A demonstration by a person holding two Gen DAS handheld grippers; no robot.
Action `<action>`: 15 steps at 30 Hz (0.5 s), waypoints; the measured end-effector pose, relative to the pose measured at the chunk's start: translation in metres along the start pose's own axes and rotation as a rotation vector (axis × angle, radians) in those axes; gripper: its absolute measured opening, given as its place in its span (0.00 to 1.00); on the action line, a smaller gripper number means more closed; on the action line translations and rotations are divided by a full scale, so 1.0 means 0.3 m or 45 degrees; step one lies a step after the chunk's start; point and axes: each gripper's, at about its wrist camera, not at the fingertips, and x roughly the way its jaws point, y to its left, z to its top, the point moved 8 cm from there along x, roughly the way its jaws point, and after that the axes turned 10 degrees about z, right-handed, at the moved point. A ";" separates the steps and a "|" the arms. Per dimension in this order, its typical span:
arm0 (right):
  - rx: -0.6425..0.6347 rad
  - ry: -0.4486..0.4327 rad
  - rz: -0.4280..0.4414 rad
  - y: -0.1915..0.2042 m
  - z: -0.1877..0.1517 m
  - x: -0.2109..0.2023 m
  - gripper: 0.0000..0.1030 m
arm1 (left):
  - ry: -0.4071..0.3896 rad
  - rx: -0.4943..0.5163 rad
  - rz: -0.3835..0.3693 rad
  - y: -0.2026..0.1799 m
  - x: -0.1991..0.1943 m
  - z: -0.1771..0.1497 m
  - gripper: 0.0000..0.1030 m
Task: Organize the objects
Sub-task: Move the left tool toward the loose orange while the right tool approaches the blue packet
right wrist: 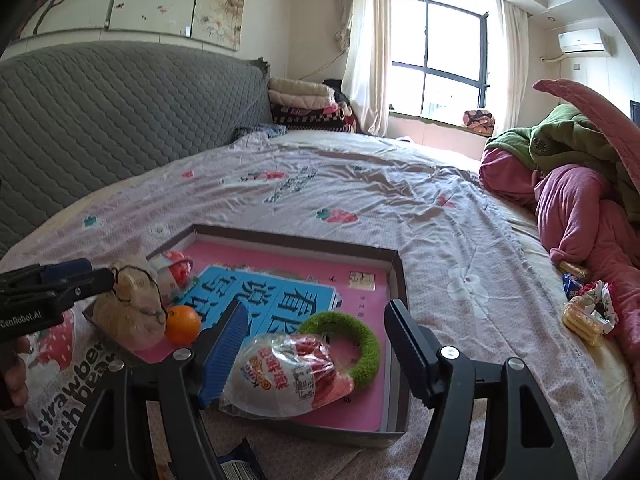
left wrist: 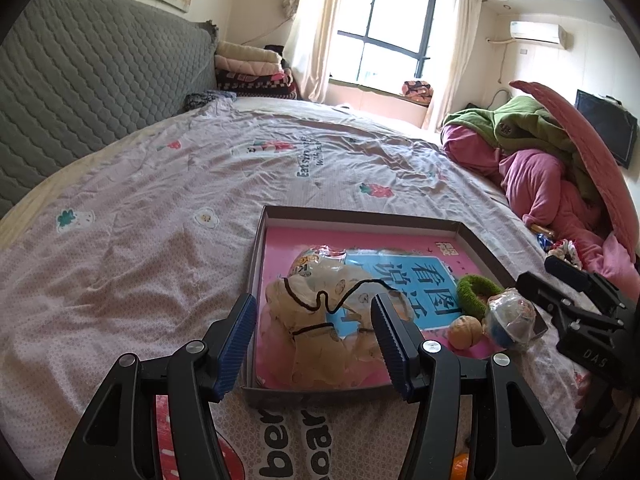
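A shallow brown cardboard tray [left wrist: 360, 216] [right wrist: 296, 240] lies on the bed with a pink book inside. My left gripper [left wrist: 314, 344] [right wrist: 80, 276] is open at the tray's near corner. A beige plastic bag with a black cord [left wrist: 320, 320] [right wrist: 132, 308] sits just past its tips, and the left pad stands apart from it. My right gripper [right wrist: 316, 352] [left wrist: 572, 292] is open too. A clear packet of red snacks [right wrist: 288, 376] [left wrist: 510, 320] rests between its fingers on the tray's front rim. A green fuzzy ring [right wrist: 344, 344] [left wrist: 476, 292] and an orange [right wrist: 183, 324] lie in the tray.
A heap of pink and green clothes [right wrist: 572, 208] [left wrist: 540, 168] fills the bed's right side, with a scrunchie and snack packets [right wrist: 588, 312] beside it. A dark blue packet [right wrist: 240, 460] lies before the tray. The grey headboard [left wrist: 80, 80] runs along the left. A hand [right wrist: 16, 372] holds the left gripper.
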 end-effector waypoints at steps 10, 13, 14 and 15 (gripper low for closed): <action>0.025 -0.088 0.038 0.019 0.038 -0.081 0.69 | -0.016 0.025 -0.013 -0.023 -0.043 -0.004 0.59; 0.041 -0.111 0.061 0.026 0.039 -0.107 0.69 | -0.024 0.030 -0.020 -0.035 -0.068 -0.015 0.60; 0.042 -0.117 0.065 0.029 0.038 -0.114 0.69 | -0.027 0.032 -0.023 -0.040 -0.075 -0.018 0.60; 0.042 -0.124 0.065 0.030 0.037 -0.123 0.69 | -0.030 0.039 -0.026 -0.047 -0.085 -0.022 0.64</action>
